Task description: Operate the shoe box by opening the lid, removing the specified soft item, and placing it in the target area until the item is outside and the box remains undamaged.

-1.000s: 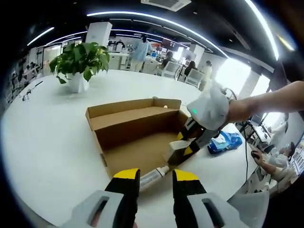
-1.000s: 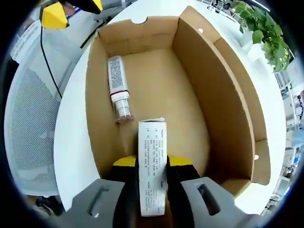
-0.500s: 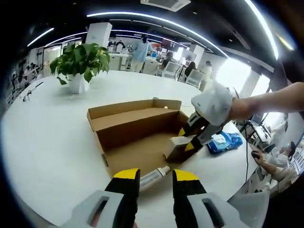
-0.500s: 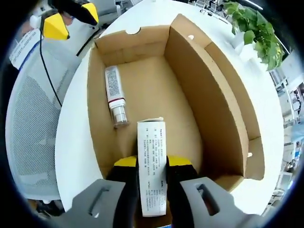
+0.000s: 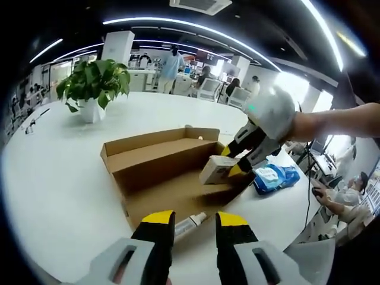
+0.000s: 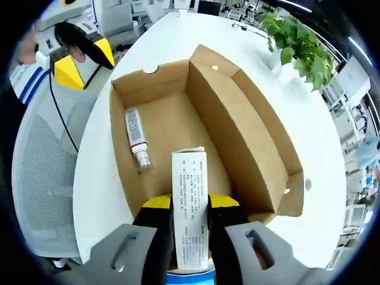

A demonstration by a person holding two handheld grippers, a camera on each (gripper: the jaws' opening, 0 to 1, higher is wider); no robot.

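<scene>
We see the right hand-held gripper [image 6: 190, 205] pinching a small white printed carton [image 6: 190, 214] above the open brown cardboard shoe box [image 6: 237, 133]; the left hand-held gripper [image 5: 195, 218] stays spread.

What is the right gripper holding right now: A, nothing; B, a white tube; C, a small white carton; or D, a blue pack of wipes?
C: the right gripper is shut on a small white carton, held above the open shoe box, while the tube lies inside.

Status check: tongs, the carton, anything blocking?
Right tongs shut on small white carton, above open shoe box. Left tongs open, empty. Tube lies in box. Nothing blocking.
</scene>
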